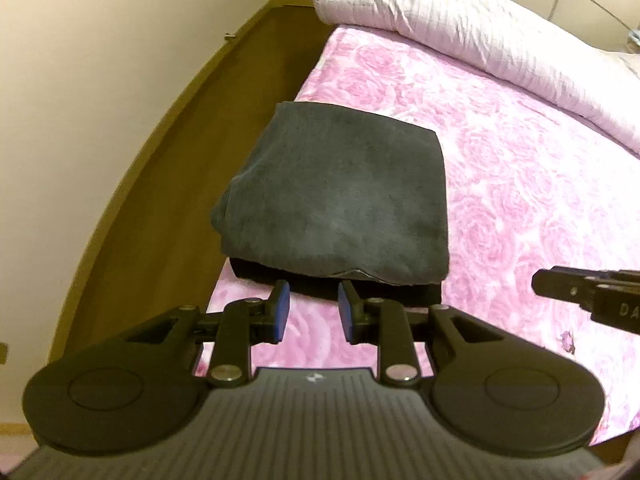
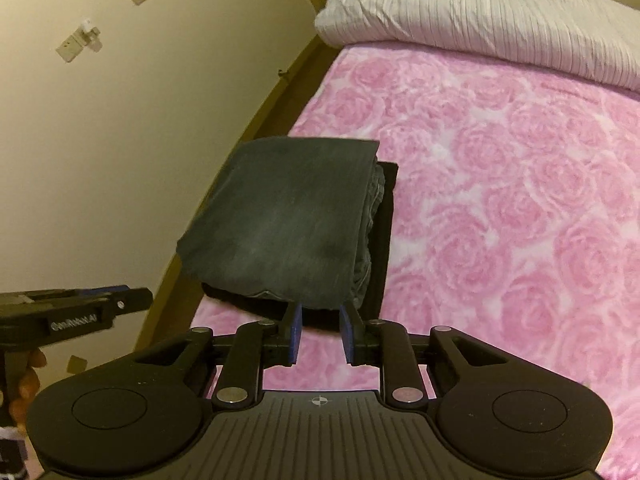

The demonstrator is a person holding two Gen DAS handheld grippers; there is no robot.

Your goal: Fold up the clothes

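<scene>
A folded dark grey garment lies on top of a folded black garment near the left edge of the bed. The stack also shows in the right wrist view, grey piece over black piece. My left gripper is open and empty, just short of the stack's near edge. My right gripper is open and empty, close to the stack's near right corner. The right gripper's body shows at the right edge of the left wrist view. The left gripper's body shows at the left in the right wrist view.
The bed has a pink rose-patterned cover. A pale rolled duvet lies at the far end. A brown floor strip and a cream wall run along the bed's left side.
</scene>
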